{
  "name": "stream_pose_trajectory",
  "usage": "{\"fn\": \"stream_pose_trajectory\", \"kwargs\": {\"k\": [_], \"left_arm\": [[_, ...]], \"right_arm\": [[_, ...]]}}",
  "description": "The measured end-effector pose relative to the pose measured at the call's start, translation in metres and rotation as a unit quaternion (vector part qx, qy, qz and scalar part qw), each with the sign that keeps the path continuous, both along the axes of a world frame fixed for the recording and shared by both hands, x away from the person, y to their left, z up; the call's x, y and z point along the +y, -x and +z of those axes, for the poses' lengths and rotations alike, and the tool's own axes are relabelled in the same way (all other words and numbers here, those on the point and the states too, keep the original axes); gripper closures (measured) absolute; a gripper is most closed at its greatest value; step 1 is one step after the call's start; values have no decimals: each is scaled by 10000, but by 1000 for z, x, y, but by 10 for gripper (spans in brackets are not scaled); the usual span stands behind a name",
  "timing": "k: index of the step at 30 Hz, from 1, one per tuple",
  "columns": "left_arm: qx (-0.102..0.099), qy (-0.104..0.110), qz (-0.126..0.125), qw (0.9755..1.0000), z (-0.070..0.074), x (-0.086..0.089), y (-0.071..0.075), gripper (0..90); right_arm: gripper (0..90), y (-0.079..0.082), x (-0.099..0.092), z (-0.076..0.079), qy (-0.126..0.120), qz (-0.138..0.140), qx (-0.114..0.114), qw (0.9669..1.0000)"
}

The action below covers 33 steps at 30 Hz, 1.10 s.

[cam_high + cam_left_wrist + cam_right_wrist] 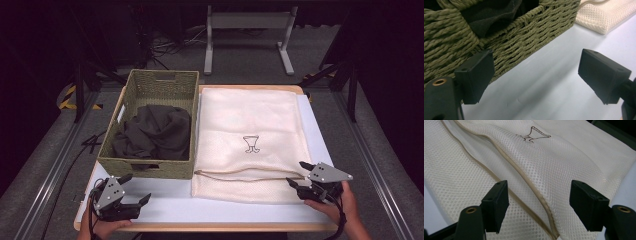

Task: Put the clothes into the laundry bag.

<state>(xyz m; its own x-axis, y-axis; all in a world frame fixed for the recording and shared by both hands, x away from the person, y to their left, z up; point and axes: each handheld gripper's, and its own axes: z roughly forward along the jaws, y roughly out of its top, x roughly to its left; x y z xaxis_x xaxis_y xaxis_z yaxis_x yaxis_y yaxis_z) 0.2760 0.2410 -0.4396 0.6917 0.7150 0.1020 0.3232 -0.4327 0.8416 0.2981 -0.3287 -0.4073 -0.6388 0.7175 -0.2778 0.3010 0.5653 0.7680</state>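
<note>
While both jaws are standing apart and empty, the right hand-held gripper (301,174) is hovering at the mesh bag's (250,140) near right corner, its trimmed opening edge (534,195) running between the jaws; the left hand-held gripper (131,189) is waiting open beside the basket (150,167).

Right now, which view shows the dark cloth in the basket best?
The high view: the whole crumpled dark cloth lies open to sight inside the woven basket. The left gripper view catches a patch of it through the handle gap. The right gripper view looks at the mesh bag.
</note>
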Motion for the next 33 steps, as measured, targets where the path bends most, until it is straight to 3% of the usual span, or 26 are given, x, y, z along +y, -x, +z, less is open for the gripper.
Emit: {"fn": "stream_pose_trajectory", "kwargs": {"k": [3,10,16,22,26,29,33], "left_arm": [[27,81,-30,10000,0,1,1,151],[15,46,-71,10000,0,0,2,148],[27,45,-95,9999,0,1,2,144],[56,22,-103,9999,0,1,1,141],[65,-5,-142,9999,0,1,1,140],[76,16,-171,9998,-1,0,1,138],[128,2,-221,9997,-2,-1,1,137]], "right_arm": [[327,-1,1,0,23,12,11,10000],[359,-3,13,0,182,109,47,9998],[404,-8,40,7,553,490,16,9973],[407,-25,76,15,1191,991,121,9879],[383,-42,91,11,1379,1082,275,9841],[366,-54,107,4,1721,1164,367,9775],[395,-65,118,-6,1992,1147,439,9722]]}}
